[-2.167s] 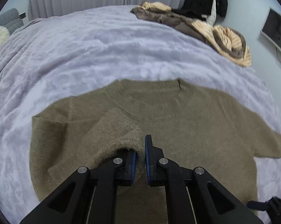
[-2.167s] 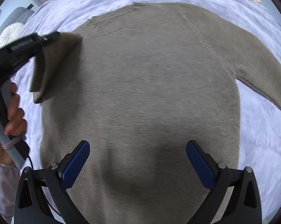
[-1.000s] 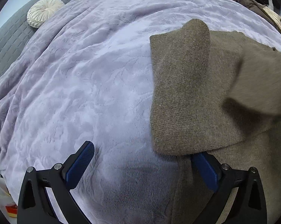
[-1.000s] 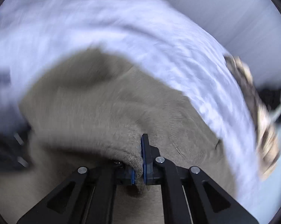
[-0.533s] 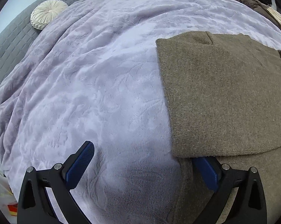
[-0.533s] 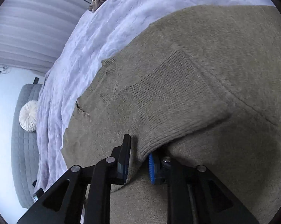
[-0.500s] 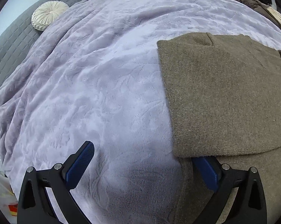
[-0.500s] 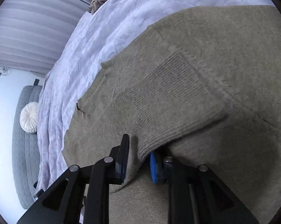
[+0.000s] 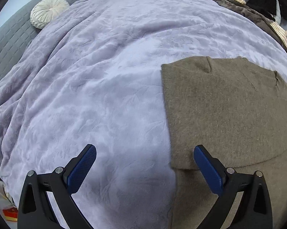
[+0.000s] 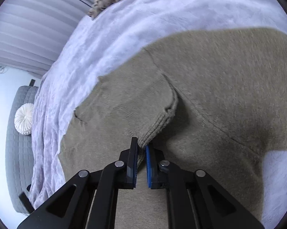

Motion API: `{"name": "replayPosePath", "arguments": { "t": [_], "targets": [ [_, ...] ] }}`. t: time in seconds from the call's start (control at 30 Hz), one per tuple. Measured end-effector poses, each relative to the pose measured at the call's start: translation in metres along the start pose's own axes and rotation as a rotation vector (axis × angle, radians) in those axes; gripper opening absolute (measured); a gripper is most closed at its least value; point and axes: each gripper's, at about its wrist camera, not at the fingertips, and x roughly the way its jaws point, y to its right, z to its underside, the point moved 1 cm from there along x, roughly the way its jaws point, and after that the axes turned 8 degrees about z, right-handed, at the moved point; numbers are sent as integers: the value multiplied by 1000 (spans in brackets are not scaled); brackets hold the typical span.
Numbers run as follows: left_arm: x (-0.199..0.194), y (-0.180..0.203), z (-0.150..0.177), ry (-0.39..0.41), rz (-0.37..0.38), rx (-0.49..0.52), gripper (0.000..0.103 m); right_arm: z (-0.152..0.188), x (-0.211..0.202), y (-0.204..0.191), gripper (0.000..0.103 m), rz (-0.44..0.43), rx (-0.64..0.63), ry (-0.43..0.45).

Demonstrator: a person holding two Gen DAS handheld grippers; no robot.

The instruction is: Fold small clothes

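An olive-brown knit sweater lies on the lilac bed cover. Its left sleeve is folded in over the body. My left gripper is open and empty, low over the sweater's folded left edge; one finger is over the cover, the other over the sweater. In the right wrist view the sweater fills the middle. My right gripper is shut on the ribbed cuff of the other sleeve and holds it folded over the sweater's body.
A pile of brown, striped and black clothes lies at the bed's far right. A round cream cushion rests on a grey quilted headboard at far left. Curtains hang behind the bed.
My right gripper has closed further on the cuff and lifted it, bunching the sleeve. My left gripper has drawn back a little from the folded edge and stays open.
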Motion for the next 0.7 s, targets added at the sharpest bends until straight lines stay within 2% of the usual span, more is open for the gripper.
{"name": "replayPosePath", "arguments": {
  "t": [0.1,0.17,0.2,0.27,0.37,0.43,0.57,0.67,0.7],
  "targets": [
    [29,14,7,-49,-53,63,103,3,-3,0,8,69,-52,16],
    [33,16,10,-41,-54,70,103,5,7,14,8,102,-25,-28],
    [32,16,9,-40,-53,69,103,7,11,24,8,91,3,-56],
    [30,15,8,-45,-52,68,103,8,8,35,8,66,34,-56],
    [24,16,9,-51,-66,86,103,12,-3,44,11,103,35,-51],
    [17,19,10,-54,-76,93,103,15,-10,53,11,96,60,-66],
    [4,29,15,-75,-43,100,103,23,-27,70,13,75,96,-95],
    [-8,48,24,-92,-6,124,103,32,-40,81,22,60,114,-108],
    [-13,56,27,-96,10,134,103,34,-44,84,28,52,121,-112]
  ]
}}
